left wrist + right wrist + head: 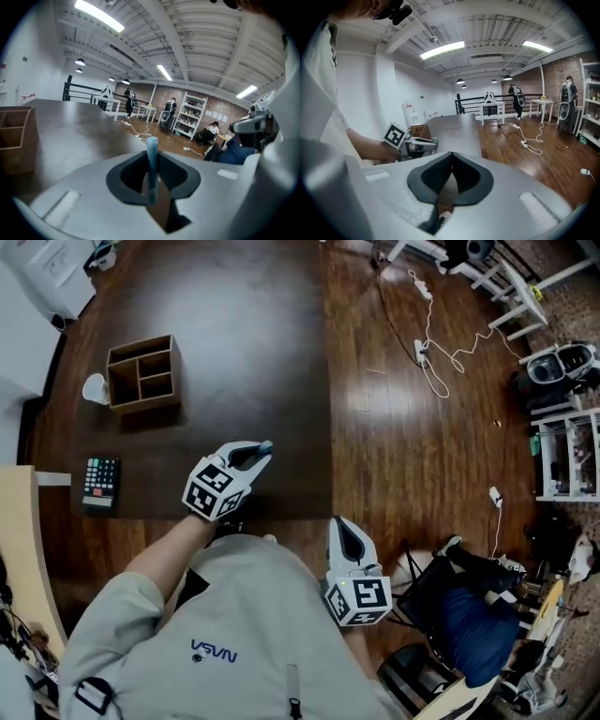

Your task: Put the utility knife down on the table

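Right now my left hand-held gripper is clamped on the utility knife. The slim blue body stands edge-on between the pads, with its end poking out past the jaw tips. The knife is therefore off the worktop and carried above its near edge. I judge the hold suits a set-down, since the gripper slants downward toward bare wood, so I need only lower it and let go.

My right hand-held gripper sits at about four o'clock from the left one, past the worktop's right edge and over the floor. Its jaws are pressed together with nothing between them. I judge it is parked there to stay out of the way.

The worktop is dark, glossy wood and mostly bare ahead of the knife. A compartmented wooden organiser stands at about eleven o'clock, well apart, and a calculator lies at nine o'clock near the left edge. Neither crowds the landing spot.

The room is a loft-like workshop with polished plank flooring. A white power cable trails across it at two o'clock, and metal shelving stands against a brick wall.
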The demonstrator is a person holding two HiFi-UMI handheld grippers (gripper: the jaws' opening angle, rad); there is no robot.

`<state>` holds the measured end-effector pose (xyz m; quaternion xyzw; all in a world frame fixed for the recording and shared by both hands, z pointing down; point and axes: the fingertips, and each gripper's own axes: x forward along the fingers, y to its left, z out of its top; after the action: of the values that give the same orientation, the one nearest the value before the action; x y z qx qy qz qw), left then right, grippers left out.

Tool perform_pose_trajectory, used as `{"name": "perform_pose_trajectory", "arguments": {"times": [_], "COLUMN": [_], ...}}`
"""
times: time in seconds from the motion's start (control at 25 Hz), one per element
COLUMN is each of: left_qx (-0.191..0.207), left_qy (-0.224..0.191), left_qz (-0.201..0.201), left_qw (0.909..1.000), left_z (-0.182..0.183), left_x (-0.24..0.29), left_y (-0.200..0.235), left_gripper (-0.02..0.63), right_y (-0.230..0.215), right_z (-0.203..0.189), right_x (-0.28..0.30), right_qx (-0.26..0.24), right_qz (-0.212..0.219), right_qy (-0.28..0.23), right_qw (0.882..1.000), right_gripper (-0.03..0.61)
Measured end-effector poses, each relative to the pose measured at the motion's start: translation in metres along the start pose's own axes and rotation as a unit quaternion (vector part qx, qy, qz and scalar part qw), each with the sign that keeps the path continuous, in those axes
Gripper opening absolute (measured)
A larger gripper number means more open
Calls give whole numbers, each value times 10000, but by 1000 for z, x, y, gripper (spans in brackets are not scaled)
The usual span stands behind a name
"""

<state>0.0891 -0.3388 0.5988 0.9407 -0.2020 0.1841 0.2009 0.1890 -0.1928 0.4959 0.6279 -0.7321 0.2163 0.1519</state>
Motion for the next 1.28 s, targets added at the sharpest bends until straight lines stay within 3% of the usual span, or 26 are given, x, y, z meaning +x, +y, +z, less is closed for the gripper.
{"name": "perform_pose_trajectory", "arguments": {"times": [0.24, 0.48, 0.72, 0.92, 1.0, 1.12, 1.28], "left_qx": [292, 434, 359, 332, 314, 156, -168], "left_qy": [1033, 1467, 1964, 2029, 1996, 1688, 1029], "left_qz": [-243, -432, -491, -603, -666, -549, -224], "left_qw": [9939, 9873, 9786, 9768, 9771, 9840, 9943], "left_z": [-28, -32, -52, -54, -56, -46, -25], "left_x": [53, 86, 103, 108, 108, 101, 71], "left_y": [30, 41, 51, 52, 52, 57, 65], "left_gripper": [74, 74, 75, 90, 173, 212, 207], "right_y": [2, 0, 1, 4, 6, 9, 11], "right_z": [4, 4, 11, 15, 15, 16, 15], "right_x": [-4, -5, 0, 10, 15, 20, 27], "right_qx": [-40, 11, -23, -67, -99, -150, -176], "right_qz": [-514, -846, -850, -688, -603, -445, -167], "right_qy": [171, 278, 335, 307, 291, 246, 137], "right_qw": [9985, 9960, 9958, 9971, 9977, 9986, 9996], "right_gripper": [0, 0, 0, 0, 0, 0, 0]}}
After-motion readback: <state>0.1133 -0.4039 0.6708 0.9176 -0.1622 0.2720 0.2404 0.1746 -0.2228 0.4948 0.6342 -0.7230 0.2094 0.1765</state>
